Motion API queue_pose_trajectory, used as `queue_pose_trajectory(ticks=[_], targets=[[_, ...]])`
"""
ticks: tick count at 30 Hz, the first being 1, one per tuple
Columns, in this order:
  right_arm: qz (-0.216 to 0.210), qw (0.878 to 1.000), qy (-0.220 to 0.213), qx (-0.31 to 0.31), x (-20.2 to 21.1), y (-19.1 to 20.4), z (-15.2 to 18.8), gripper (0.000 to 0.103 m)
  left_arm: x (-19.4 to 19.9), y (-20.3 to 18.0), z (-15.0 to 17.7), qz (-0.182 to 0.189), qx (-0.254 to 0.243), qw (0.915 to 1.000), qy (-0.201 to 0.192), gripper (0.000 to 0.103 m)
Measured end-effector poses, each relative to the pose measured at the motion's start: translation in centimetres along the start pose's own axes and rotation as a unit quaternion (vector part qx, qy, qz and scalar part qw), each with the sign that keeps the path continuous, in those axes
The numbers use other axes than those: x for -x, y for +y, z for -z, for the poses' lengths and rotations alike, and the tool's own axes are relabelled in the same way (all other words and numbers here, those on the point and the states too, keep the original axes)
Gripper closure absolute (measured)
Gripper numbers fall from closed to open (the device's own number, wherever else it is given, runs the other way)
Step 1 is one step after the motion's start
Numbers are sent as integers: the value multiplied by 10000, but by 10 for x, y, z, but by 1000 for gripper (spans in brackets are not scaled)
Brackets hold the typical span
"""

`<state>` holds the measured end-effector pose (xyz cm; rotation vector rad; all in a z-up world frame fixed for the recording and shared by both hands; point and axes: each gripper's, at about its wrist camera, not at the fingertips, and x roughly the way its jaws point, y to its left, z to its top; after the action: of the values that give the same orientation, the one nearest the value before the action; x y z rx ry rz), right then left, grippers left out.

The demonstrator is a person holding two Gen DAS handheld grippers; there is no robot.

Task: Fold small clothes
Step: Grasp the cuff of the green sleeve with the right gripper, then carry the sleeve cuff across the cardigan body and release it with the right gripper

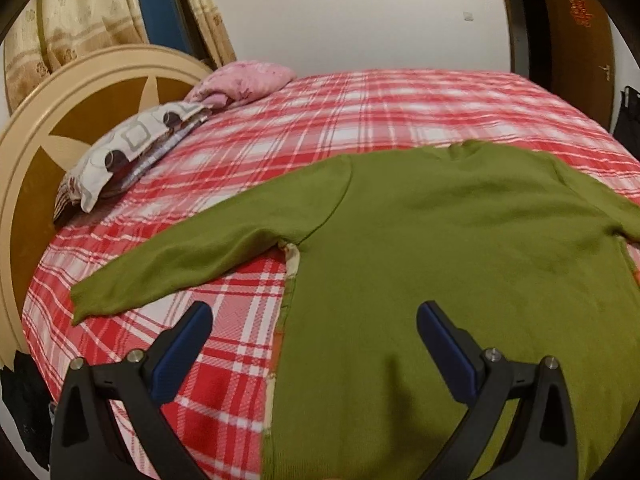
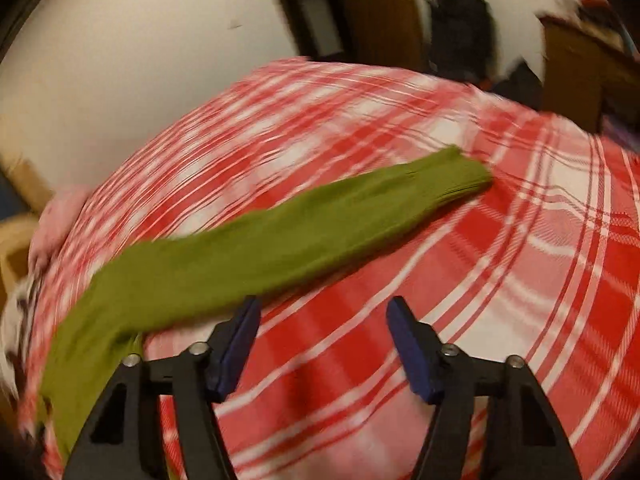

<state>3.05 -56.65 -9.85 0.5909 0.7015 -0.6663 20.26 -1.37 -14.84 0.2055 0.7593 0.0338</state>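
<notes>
Left wrist view first: the left gripper [image 1: 314, 316] fills the bottom of the frame, its blue pads wide apart with nothing between them. It hangs over the left side edge of the green sweater [image 1: 440, 240], one pad above the plaid, the other above the green cloth. The sweater lies flat on the bed [image 1: 360, 120], body running from the bottom centre up to the middle right, neckline at the far end. Its left sleeve [image 1: 180, 264] stretches out toward the lower left, cuff resting on the red and white plaid sheet. Further back, upper left, there's a patterned pillow [image 1: 128, 152] and a pink pillow [image 1: 248, 80] against the round cream headboard [image 1: 80, 92], with curtains [image 1: 80, 12] behind and a brown door [image 1: 580, 40] at the upper right.

Right wrist view is pretty blurry. The right gripper [image 2: 322, 312] sits at the bottom, pads parted, nothing clamped, just plaid sheet under the gap. The left pad is just beside the sweater's other sleeve [image 2: 280, 240], which runs diagonally from the lower left up to its cuff at centre right. White wall [image 2: 140, 60] behind.
</notes>
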Motion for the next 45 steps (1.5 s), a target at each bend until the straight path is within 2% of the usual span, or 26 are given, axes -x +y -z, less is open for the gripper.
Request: queue_pose_trajectory(ticks=[1,7,12,15,17,19,22,27,32,35,40,45], targets=[[71,9998,-7,-165,-5,-9,-8,49,-4,0,0,-9,22,10000,45,0],[302,9969,24,-727,-31,-46,-37,61,-25,-1,4,-45,101,9997,238,0],[400,9954,-87,-861,-48,-54,-50,67,-38,-3,11,-44,91,9993,365,0],[444,9944,-114,-954,-58,-61,-58,68,-39,-2,13,-19,123,9994,308,0],[458,9936,-105,-1024,-63,-65,-63,76,-38,-3,13,-4,118,9995,280,0],[425,9928,-55,-1115,-69,-68,-67,89,-38,-1,13,40,139,9995,270,0],[395,9943,-49,-994,-69,-64,-73,95,-39,2,14,166,209,9992,306,0],[350,9983,-363,-297,-51,-29,-79,96,-46,7,16,431,384,9972,481,0],[-25,9977,-615,277,-27,20,-82,96,-51,10,19,716,553,9944,547,0],[-256,9953,-690,626,-15,55,-78,96,-50,10,20,756,574,9941,520,0],[-801,9849,-747,1343,6,131,-58,96,-48,10,22,827,560,9940,435,0],[-1421,9646,-710,2105,25,210,-21,96,-46,12,24,919,582,9934,362,0]])
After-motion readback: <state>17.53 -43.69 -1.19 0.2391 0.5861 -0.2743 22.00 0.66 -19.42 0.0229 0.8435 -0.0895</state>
